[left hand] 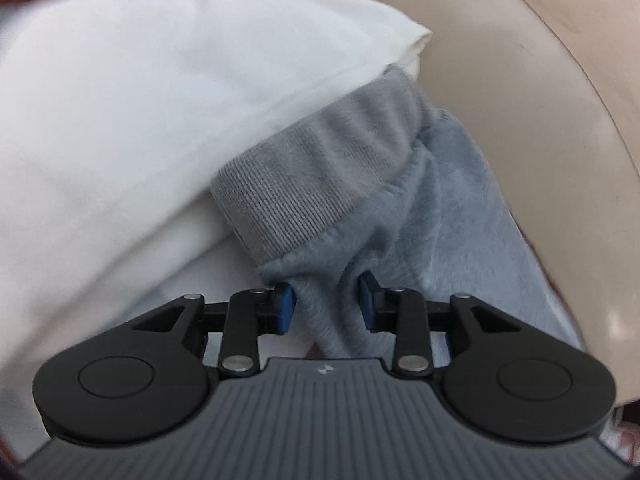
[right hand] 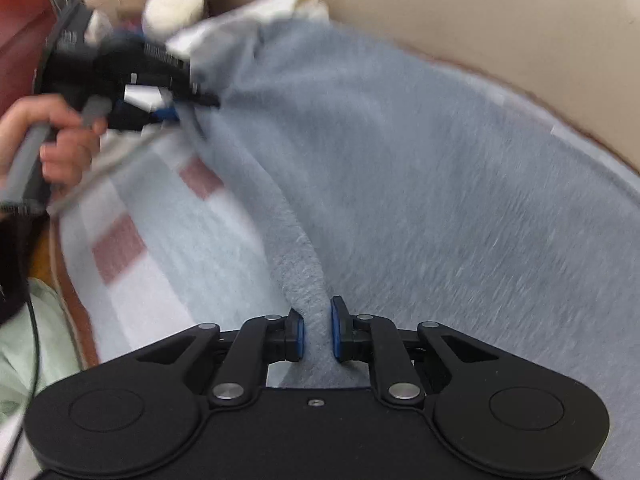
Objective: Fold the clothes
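Two grips share one garment, and I take that to be deliberate: holding the fleece at separate points lets me carry an edge across as a straight fold line instead of a bunch. Through the left wrist camera, my left gripper [left hand: 326, 306] has its blue pads closed on a gathered pleat of the grey fleece garment [left hand: 420, 208], just near of its ribbed cuff [left hand: 304, 184]; the pleat runs down between the pads, so the jaws are clamped on cloth, not merely resting beside it. A white pillow [left hand: 140, 100] fills the left and far part of this view, and the cuff lies against it, while a beige headboard [left hand: 560, 80] curves along the right. Through the right wrist camera, my right gripper [right hand: 317, 330] is pinched on a narrow raised ridge of the same fleece, jaws nearly together with the ridge between them. The garment spreads away to the far left, where the left gripper bites its far edge, held by my left hand [right hand: 60, 140]. It lies over a checked bedspread [right hand: 160, 232], with a plush toy [right hand: 176, 0] far beyond. Blur suggests motion, so I judge the fold underway.
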Demonstrator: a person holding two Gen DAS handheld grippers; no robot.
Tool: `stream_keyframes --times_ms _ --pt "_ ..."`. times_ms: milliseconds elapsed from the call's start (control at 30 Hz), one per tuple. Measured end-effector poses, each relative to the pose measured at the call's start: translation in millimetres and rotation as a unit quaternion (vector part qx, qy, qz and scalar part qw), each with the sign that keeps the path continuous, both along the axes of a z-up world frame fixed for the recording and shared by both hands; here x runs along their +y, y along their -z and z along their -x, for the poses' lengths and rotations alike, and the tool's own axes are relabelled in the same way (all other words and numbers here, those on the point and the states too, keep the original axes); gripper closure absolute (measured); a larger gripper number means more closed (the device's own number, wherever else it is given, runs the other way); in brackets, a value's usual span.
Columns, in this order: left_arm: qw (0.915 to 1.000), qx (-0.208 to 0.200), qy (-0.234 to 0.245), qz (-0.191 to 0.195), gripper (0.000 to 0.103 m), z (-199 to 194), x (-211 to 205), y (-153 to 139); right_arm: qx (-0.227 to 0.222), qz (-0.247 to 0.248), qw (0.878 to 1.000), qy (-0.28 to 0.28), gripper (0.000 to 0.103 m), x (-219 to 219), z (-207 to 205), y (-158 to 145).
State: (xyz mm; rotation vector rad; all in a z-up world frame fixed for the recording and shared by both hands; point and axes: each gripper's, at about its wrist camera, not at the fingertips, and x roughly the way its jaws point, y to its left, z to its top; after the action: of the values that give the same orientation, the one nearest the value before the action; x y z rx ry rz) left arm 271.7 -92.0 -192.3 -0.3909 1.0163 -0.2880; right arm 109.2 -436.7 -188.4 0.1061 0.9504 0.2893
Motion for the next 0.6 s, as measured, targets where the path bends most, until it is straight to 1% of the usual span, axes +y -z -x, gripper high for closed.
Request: stream_keyframes --times_ms 33,67,100,133,167,200,233,267,300,333,400,467,533,600 --pt "0.9998 -0.007 0.007 -0.019 0.06 8.3 -3.2 -11.4 -0.008 -0.007 1.0 0.004 0.087 -4.6 1.7 -4.6" --pt "0.9991 -0.018 0.018 -0.035 0.057 18.2 -7.6 -23.4 -0.015 -0.015 1.0 0.008 0.087 -9.2 3.4 -9.3" --pt "0.9975 -0.038 0.046 -0.038 0.051 34.0 -15.9 -36.6 -0.023 -0.022 0.999 0.012 0.087 -13.8 5.0 -13.9" --pt "0.9945 -0.055 0.085 -0.028 0.05 51.2 -21.1 -46.9 -0.031 -0.029 0.999 0.016 0.087 -18.4 6.7 -18.5" --pt "0.9897 -0.069 0.124 -0.015 0.05 68.6 -27.9 -57.7 -0.035 -0.039 0.998 0.022 0.087 -23.3 6.6 -21.5" --pt "0.9831 -0.087 0.161 -0.008 0.048 83.4 -36.7 -66.6 -0.035 -0.053 0.998 0.03 0.087 -28.8 3.4 -21.7" --pt "0.9749 -0.105 0.196 -0.001 0.044 98.2 -45.4 -75.5 -0.032 -0.066 0.997 0.034 0.087 -33.1 -0.5 -21.6" --pt "0.9648 -0.124 0.232 0.004 0.042 112.4 -54.9 -83.6 -0.021 -0.074 0.997 0.028 0.087 -35.3 -6.8 -20.2" --pt "0.9525 -0.15 0.265 -0.003 0.036 123.5 -67.4 -87.8 -0.007 -0.074 0.997 0.018 0.087 -36.5 -15.0 -18.8" --pt "0.9383 -0.175 0.298 -0.019 0.03 130.6 -82.2 -88.2 0.007 -0.066 0.998 0.004 0.087 -37.7 -23.4 -19.6" --pt "0.9048 -0.22 0.361 -0.053 0.023 144.3 -110.8 -88.0 0.037 -0.048 0.998 -0.029 0.088 -45.2 -38.9 -24.5" --pt "0.8723 -0.247 0.41 -0.102 0.023 153.7 -132.4 -80.1 0.043 -0.057 0.997 -0.043 0.088 -58.9 -43.2 -35.5" --pt "0.8341 -0.271 0.456 -0.15 0.023 163.1 -154.0 -72.1 0.036 -0.09 0.994 -0.054 0.088 -70.6 -42.0 -44.2" --pt "0.7905 -0.294 0.5 -0.197 0.023 172.5 -175.5 -64.2 0.034 -0.112 0.991 -0.06 0.088 -76.1 -39.8 -43.4"
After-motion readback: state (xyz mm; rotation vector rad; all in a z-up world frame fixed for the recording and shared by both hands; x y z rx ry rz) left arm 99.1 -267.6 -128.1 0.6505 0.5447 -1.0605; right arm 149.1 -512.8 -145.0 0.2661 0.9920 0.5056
